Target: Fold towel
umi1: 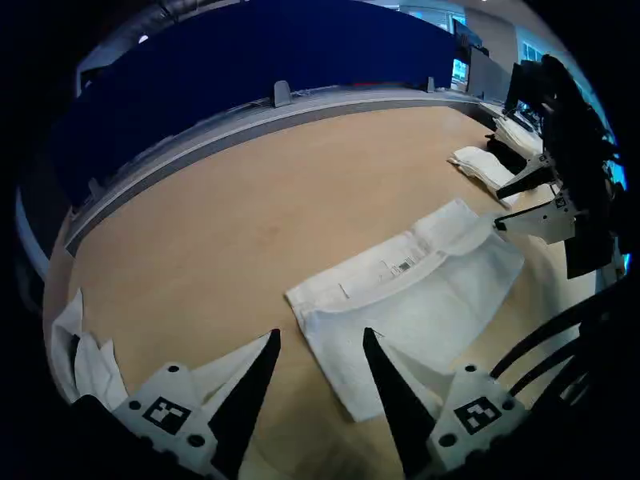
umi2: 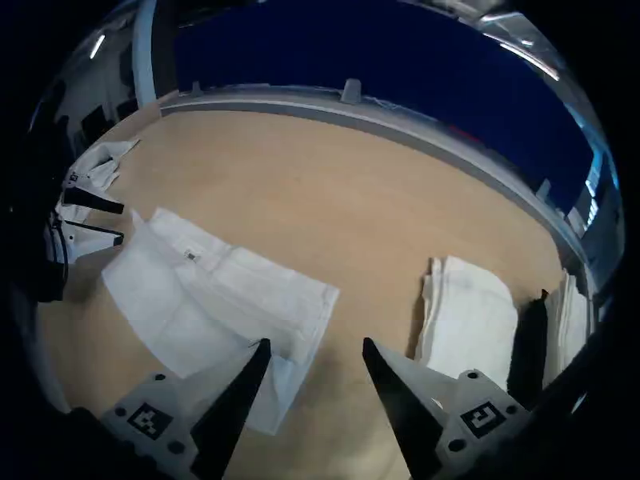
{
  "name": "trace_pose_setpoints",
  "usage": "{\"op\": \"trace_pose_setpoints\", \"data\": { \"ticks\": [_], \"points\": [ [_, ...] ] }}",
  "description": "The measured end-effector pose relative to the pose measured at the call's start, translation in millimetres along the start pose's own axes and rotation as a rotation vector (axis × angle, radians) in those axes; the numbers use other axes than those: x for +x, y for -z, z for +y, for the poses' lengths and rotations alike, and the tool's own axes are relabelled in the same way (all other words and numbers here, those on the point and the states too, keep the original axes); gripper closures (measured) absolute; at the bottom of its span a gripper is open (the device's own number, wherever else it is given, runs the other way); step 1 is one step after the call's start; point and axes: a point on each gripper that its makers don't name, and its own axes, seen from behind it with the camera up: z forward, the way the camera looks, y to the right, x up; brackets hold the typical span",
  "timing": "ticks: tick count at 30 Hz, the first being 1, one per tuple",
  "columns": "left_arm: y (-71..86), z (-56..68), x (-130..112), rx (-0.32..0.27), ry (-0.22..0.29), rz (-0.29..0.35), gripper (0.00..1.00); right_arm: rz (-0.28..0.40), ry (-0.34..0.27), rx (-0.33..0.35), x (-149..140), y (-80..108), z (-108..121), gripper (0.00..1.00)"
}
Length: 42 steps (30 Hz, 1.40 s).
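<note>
Towel (umi2: 216, 296) on table (umi2: 360, 200), stack (umi2: 468, 320) nearby

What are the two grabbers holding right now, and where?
Nothing. The left gripper and right gripper are both open, and the towel lies loose on the table.

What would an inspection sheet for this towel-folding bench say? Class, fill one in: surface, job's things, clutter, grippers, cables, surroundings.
Surface: wooden table, bare around the work.
Job's things: white towel lying flat, partly folded over itself, label facing up.
Clutter: folded towels stacked to one side; loose white cloths at the other end.
Grippers: left gripper open above the towel's near edge, fingers holding nothing; right gripper open at the opposite edge, also holding nothing.
Cables: nothing seen.
Surroundings: blue partition along the table's far edge; dark curved bars at the near side, cannot tell what they are.
</note>
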Motion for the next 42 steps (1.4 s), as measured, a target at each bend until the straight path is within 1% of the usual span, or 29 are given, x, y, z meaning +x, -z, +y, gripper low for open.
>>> {"op": "trace_pose_setpoints", "data": {
  "ticks": [3, 4, 9, 12, 15, 21, 27, 33, 36, 42],
  "points": [
    [1.8, 1.2, 0, -0.004, 0.004, 0.002, 0.11, 0.021, 0.000, -0.026, 6, 0.2, 6, 0.01],
    [2.5, 1.3, 1, -0.003, 0.006, 0.004, 0.10, 0.030, -0.002, -0.035, 8, 0.7, 9, 0.00],
    [5.3, 0.6, 2, 0.002, 0.015, 0.013, 0.10, 0.060, -0.015, -0.058, 16, 2.7, 15, 0.00],
    [7.6, 0.0, 3, 0.003, 0.022, 0.017, 0.07, 0.067, -0.019, -0.045, 18, 4.8, 13, 0.00],
    [9.4, 0.3, 4, 0.003, 0.027, 0.023, 0.07, 0.065, -0.015, -0.031, 17, 7.2, 11, 0.00],
    [13.3, -1.2, 3, 0.008, 0.031, 0.027, 0.07, 0.052, 0.011, -0.015, 11, 10.9, 5, 0.00],
    [20.5, -6.2, 0, 0.026, 0.041, 0.032, 0.06, 0.040, 0.040, 0.031, 5, 16.6, -8, 0.00],
    [36.1, -13.9, -10, 0.057, 0.073, 0.038, 0.06, 0.028, 0.056, 0.068, 0, 21.2, -16, 0.00],
    [47.5, -19.0, -16, 0.077, 0.096, 0.043, 0.06, 0.024, 0.055, 0.088, -3, 23.5, -20, 0.00],
    [73.1, -29.7, -34, 0.120, 0.157, 0.051, 0.06, 0.012, 0.058, 0.124, -7, 27.6, -27, 0.00]
  ]
}}
